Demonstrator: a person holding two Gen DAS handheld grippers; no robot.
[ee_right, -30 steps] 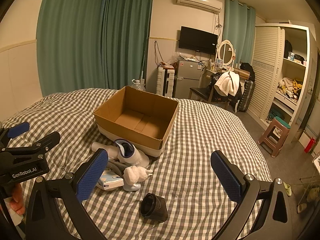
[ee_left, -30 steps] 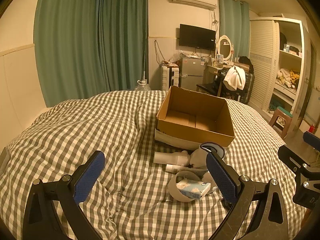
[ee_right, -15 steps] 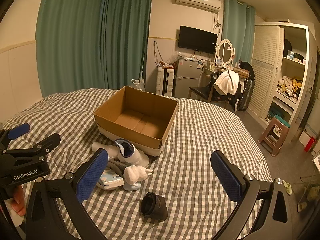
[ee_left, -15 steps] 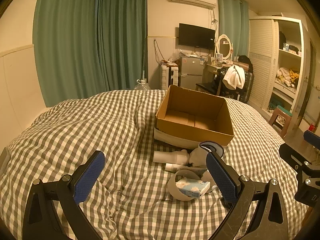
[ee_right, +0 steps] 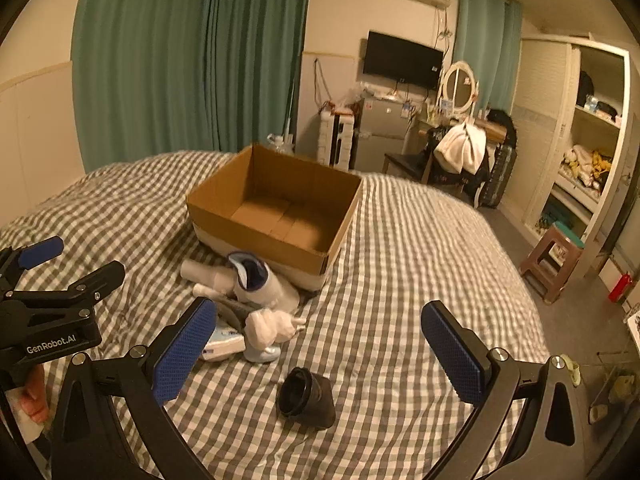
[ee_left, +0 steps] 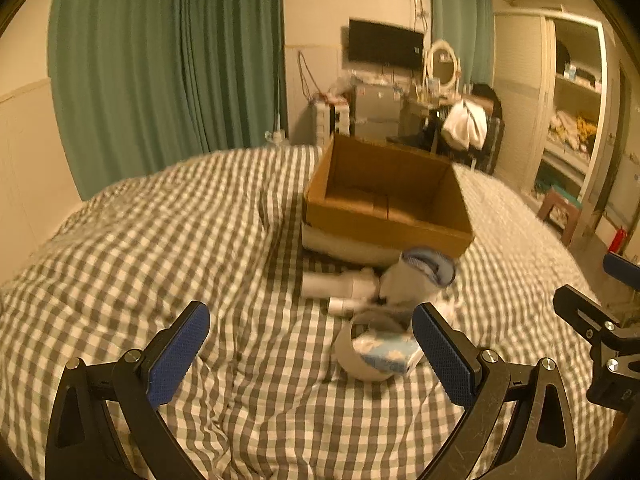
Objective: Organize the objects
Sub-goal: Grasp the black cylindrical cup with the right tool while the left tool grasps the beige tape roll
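Both claws were spread wide, holding nothing. The small black cylindrical cap (ee_right: 306, 398) lay on the grey-checked bed (ee_right: 400, 280), just ahead of the right claw (ee_right: 316, 354), closer to it than to the left claw (ee_left: 310, 354). The open brown cardboard box (ee_right: 276, 216) sat beyond, apparently empty.

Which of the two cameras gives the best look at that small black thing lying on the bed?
The right wrist view. There the black cup-like object lies in plain sight on the checked bedspread, nearer the camera than the pile of white items, between the open right gripper fingers. The left wrist view does not show it at all.
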